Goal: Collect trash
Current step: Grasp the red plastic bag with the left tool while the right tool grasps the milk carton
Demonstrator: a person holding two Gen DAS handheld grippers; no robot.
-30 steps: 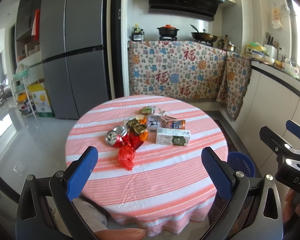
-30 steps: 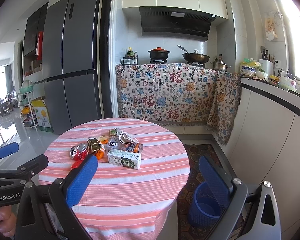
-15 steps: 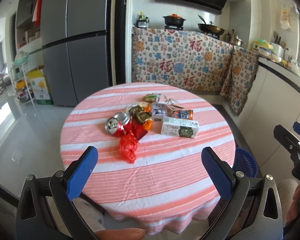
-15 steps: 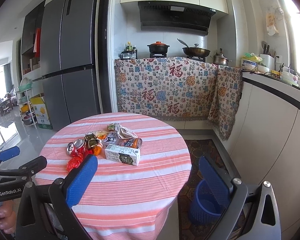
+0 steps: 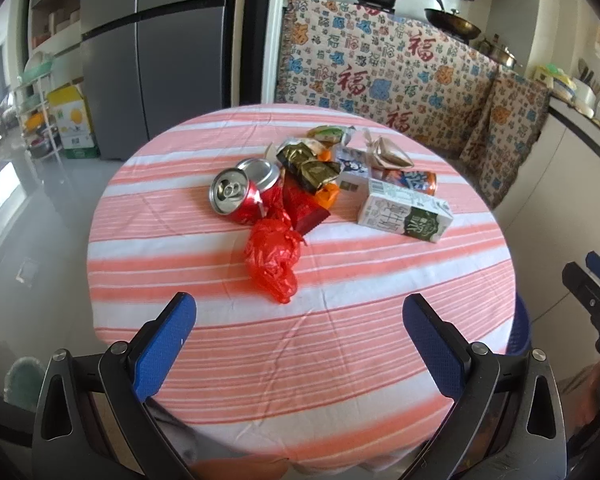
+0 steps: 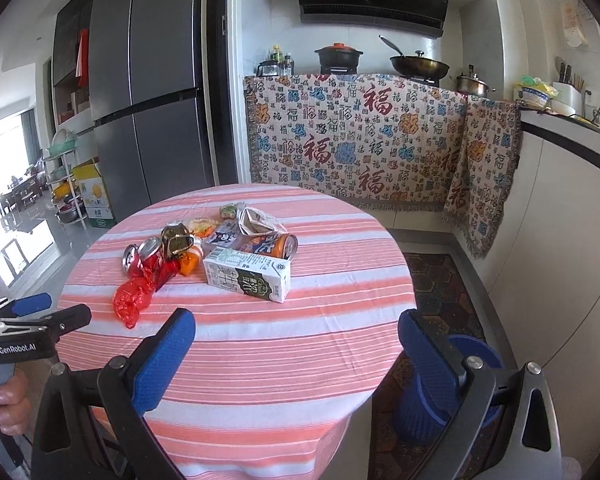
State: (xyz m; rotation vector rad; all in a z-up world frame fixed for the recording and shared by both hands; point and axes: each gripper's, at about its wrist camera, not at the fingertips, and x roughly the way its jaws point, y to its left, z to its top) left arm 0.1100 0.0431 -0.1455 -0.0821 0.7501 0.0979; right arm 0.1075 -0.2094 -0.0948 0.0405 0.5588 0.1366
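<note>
A pile of trash lies on the round striped table: a crumpled red plastic bag, two crushed red cans, dark foil wrappers, a white milk carton, an orange can. The same pile shows in the right wrist view, with the carton and the red bag. My left gripper is open and empty over the table's near part, short of the red bag. My right gripper is open and empty over the table's near right edge.
A blue waste basket stands on the floor right of the table, partly behind my right finger. A grey fridge, a cloth-covered stove counter and a white counter ring the table.
Both grippers have moved forward toward the table and tilted down; the trash pile looks larger and nearer. Both stay open. Nothing on the table has moved.
</note>
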